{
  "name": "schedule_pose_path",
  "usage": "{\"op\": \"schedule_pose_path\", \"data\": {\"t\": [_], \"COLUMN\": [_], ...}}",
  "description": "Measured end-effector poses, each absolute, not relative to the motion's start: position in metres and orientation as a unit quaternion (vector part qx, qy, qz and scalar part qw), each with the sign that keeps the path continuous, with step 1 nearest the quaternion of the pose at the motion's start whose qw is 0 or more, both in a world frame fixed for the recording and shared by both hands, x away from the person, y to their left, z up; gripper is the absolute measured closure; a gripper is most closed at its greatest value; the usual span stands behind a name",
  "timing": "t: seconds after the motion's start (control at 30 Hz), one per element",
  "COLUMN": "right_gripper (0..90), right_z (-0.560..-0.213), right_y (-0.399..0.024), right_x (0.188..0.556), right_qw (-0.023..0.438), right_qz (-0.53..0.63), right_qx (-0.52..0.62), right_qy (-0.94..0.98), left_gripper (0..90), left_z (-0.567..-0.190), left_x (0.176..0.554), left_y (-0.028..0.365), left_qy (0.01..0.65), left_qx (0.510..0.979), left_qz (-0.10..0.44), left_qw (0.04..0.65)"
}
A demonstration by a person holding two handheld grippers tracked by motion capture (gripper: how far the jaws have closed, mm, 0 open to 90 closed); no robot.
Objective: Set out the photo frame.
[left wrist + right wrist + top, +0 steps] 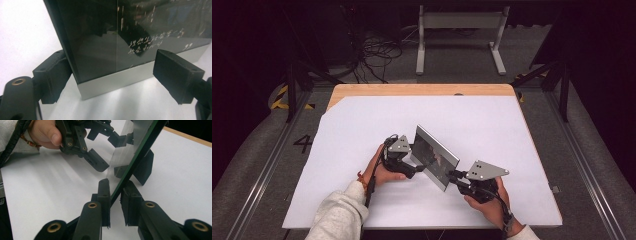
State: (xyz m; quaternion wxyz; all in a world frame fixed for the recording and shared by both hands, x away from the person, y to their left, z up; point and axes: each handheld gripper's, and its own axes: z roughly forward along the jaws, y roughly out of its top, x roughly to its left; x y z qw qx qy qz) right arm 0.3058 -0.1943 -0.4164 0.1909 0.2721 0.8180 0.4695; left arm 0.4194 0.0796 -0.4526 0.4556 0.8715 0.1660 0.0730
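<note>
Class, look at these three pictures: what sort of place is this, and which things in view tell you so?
Probably a lab or test room set up for recording, not a home. A wooden table under a plain white sheet stands between metal floor rails, with loose cables and yellow-black hazard tape on the floor behind.

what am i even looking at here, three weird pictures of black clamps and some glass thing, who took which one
A person sits at a table covered with a white sheet and holds a hand-operated tool with two black jaws in each hand. The high view looks down from above. The other two pictures come from small cameras riding on the tools, each looking along its own jaws.

The thing they handle is a flat dark glass panel with a silver edge, standing on edge on the sheet; handwriting shows on it. The right gripper pinches the panel's thin edge. The left gripper straddles one corner with its jaws wide; the right-hand jaw stands clear of the glass, so it is not clamping.
</note>
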Motion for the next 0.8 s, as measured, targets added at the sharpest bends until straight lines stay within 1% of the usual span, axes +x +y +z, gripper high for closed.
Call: {"op": "schedule_pose_path", "data": {"t": [0.13,0.23,0.27,0.5,0.8], "right_gripper": [79.3,79.3,79.5,80.0,79.9], "right_z": [-0.417,-0.417,-0.417,-0.418,-0.418], "right_y": [-0.194,-0.194,-0.195,-0.196,-0.200], "right_x": [0.306,0.306,0.306,0.309,0.315], "right_qw": [0.189,0.188,0.189,0.186,0.180], "right_qz": [0.471,0.471,0.471,0.473,0.477], "right_qx": [0.274,0.275,0.275,0.276,0.282], "right_qy": [0.817,0.817,0.816,0.816,0.813], "left_gripper": [15.2,17.2,19.0,18.8,19.7], "left_z": [-0.453,-0.453,-0.452,-0.451,-0.450], "left_x": [0.418,0.420,0.419,0.414,0.399], "left_y": [0.077,0.080,0.081,0.086,0.093], "left_qy": [0.166,0.169,0.168,0.171,0.176], "left_qx": [0.871,0.870,0.871,0.875,0.878], "left_qz": [0.066,0.060,0.057,0.053,0.064], "left_qw": [0.457,0.459,0.457,0.449,0.441]}}
